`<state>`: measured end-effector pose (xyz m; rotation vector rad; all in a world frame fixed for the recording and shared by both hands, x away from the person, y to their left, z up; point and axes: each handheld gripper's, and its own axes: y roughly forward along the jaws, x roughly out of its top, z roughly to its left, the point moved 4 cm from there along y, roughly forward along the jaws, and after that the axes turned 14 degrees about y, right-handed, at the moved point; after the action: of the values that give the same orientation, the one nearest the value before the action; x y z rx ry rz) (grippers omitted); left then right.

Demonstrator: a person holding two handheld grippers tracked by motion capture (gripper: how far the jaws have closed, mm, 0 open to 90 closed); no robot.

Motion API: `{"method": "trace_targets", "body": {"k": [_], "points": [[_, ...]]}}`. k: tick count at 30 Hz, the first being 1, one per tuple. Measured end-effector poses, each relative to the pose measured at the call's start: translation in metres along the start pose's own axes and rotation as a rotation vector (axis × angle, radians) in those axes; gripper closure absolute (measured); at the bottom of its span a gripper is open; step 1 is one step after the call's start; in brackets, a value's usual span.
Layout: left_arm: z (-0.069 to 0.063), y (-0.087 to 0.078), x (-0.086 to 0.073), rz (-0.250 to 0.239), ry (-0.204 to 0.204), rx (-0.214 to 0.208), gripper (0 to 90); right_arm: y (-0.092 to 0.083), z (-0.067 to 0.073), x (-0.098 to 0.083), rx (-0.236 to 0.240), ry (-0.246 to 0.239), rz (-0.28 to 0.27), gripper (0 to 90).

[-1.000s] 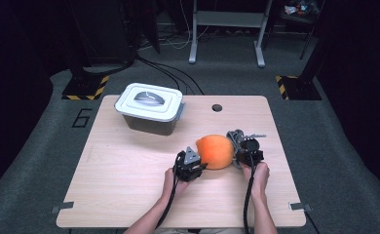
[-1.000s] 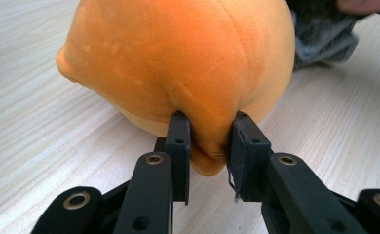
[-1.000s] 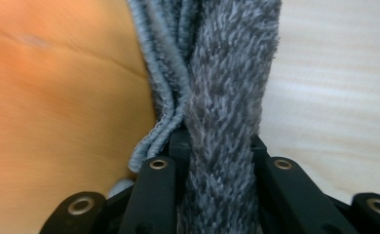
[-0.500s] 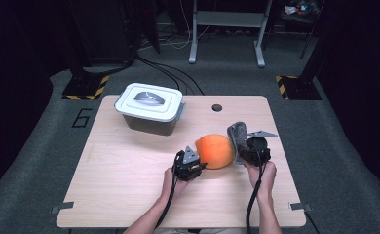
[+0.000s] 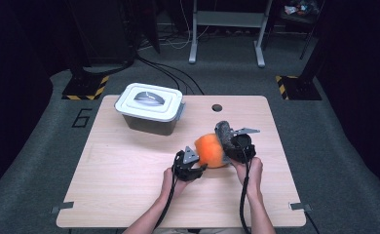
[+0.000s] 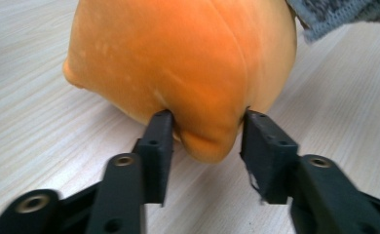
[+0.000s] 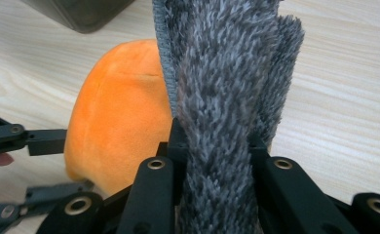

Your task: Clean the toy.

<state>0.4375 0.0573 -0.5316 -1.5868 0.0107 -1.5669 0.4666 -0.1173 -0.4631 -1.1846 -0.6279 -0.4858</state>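
Orange plush (image 6: 178, 68): my left gripper (image 6: 207, 131) had just been opening, pads barely touching its fold; it risked slipping. Right gripper (image 7: 212, 146) pinched grey cloth (image 7: 227, 73).

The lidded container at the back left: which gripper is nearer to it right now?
Left. The left gripper sits in front of the lidded container, jaws around the orange plush. The right gripper, clamping a grey cloth, is beyond the plush, farther right.

Left gripper (image 6: 205, 141) low over the table, jaws just been easing apart, pads barely touching. Right gripper (image 7: 215, 141) lifted, tilted up, clamped tight.
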Motion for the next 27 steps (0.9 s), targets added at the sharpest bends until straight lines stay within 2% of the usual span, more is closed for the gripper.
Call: {"method": "trace_targets", "body": {"k": [1, 3, 6, 10, 13, 16, 19, 21, 22, 23, 25, 27], "points": [[0.0001, 0.0024, -0.0017, 0.023, 0.002, 0.011, 46.0, 0.0023, -0.0010, 0.0025, -0.012, 0.001, -0.002, 73.8], [0.0001, 0.0054, -0.0030, 0.037, -0.003, 0.022, 43.2, 0.0048, -0.0014, 0.0041, -0.011, 0.007, -0.003, 73.7], [-0.0007, 0.0076, -0.0014, 0.036, 0.017, 0.041, 43.9, 0.0079, -0.0031, 0.0048, -0.019, 0.003, -0.006, 73.5], [-0.0018, 0.0094, 0.0022, 0.029, 0.044, 0.069, 49.5, 0.0077, -0.0029, 0.0044, -0.024, 0.007, -0.005, 73.5], [-0.0026, 0.0101, 0.0031, 0.025, 0.057, 0.072, 52.8, 0.0071, -0.0023, 0.0035, -0.022, 0.013, -0.002, 73.5], [-0.0024, 0.0103, 0.0042, 0.012, 0.061, 0.084, 61.1, 0.0067, -0.0039, 0.0032, -0.022, 0.008, -0.006, 73.5], [-0.0019, 0.0099, 0.0039, 0.017, 0.061, 0.082, 62.0, 0.0064, -0.0034, 0.0026, -0.023, 0.015, -0.006, 73.5], [-0.0014, 0.0098, 0.0032, 0.027, 0.048, 0.096, 55.6, 0.0065, -0.0039, 0.0025, -0.015, 0.013, -0.007, 73.5], [-0.0013, 0.0096, 0.0030, 0.028, 0.038, 0.109, 45.1, 0.0063, -0.0037, 0.0023, -0.011, 0.014, 0.001, 73.5], [-0.0006, 0.0087, 0.0030, 0.033, 0.040, 0.123, 42.2, 0.0064, -0.0036, 0.0024, -0.010, 0.013, -0.001, 73.5], [-0.0005, 0.0075, 0.0046, 0.033, 0.056, 0.146, 41.3, 0.0071, -0.0041, 0.0028, -0.016, 0.006, -0.008, 73.5], [-0.0019, 0.0079, 0.0054, 0.034, 0.069, 0.146, 41.8, 0.0071, -0.0038, 0.0028, -0.012, 0.008, -0.007, 73.5]]}}
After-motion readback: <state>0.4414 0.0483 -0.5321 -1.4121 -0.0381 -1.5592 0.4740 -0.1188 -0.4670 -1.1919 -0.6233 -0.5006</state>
